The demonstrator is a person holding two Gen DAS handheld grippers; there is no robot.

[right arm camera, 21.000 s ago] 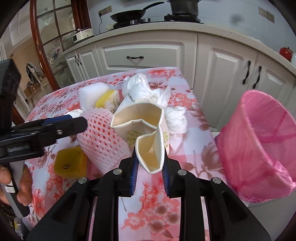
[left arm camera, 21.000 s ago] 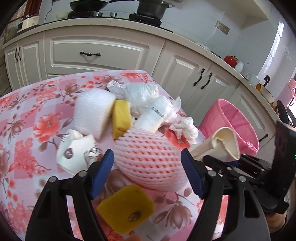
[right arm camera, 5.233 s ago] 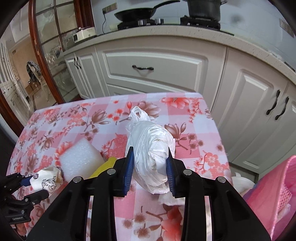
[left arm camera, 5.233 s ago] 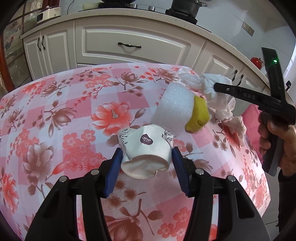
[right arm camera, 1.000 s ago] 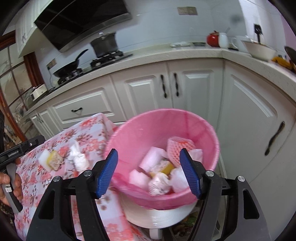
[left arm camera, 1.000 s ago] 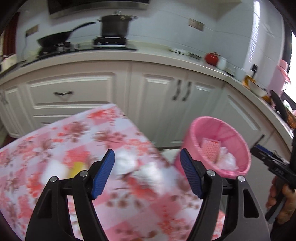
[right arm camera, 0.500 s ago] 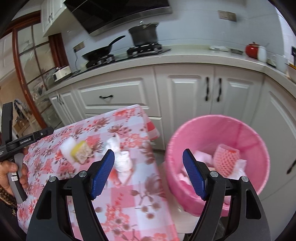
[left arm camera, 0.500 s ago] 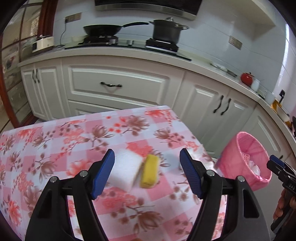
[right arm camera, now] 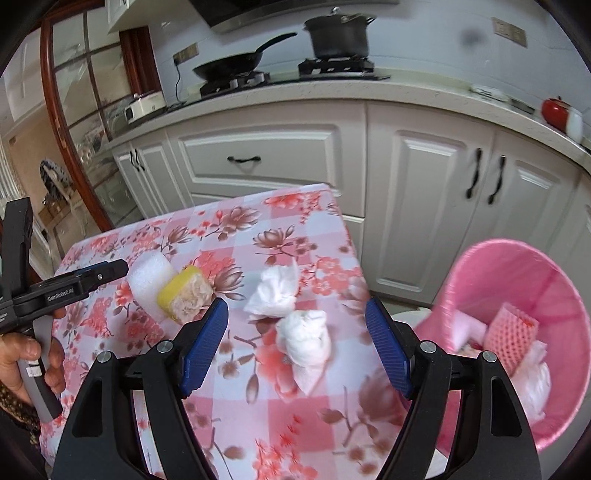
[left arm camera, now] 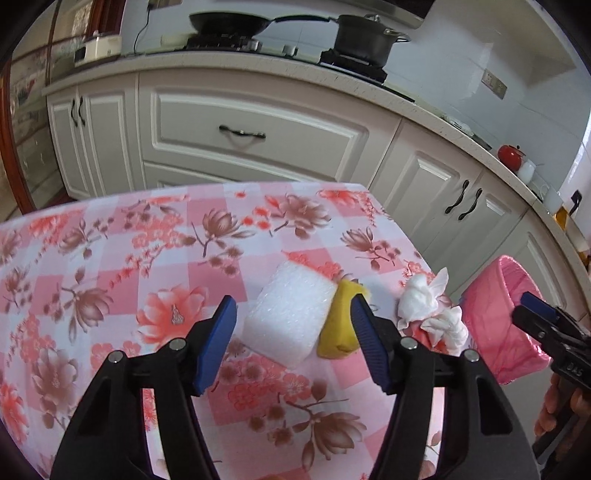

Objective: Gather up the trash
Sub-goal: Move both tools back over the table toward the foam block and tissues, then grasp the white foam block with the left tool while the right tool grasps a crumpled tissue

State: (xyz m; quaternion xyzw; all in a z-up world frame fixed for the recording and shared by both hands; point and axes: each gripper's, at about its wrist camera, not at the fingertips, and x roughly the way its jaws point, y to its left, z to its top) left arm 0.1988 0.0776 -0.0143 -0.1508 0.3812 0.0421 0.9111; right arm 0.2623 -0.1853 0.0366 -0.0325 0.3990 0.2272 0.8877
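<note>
A white foam block and a yellow sponge lie side by side on the pink floral tablecloth. My left gripper hangs just above them, straddling both; its jaws are closing and the pads do not press on either. Two crumpled white tissues lie near the table's right edge. The nearer tissue sits between the spread fingers of my open right gripper, untouched. The pink bin stands beside the table and holds a pink foam net and other white trash.
White kitchen cabinets run behind the table, with a pan and a pot on the stove above. The table edge drops off toward the bin. A hand holds the left gripper's handle at the left.
Both grippers have swung from the bin back over the table. The left has come down over the foam block and sponge with narrower jaws. The right now hangs over the tissues.
</note>
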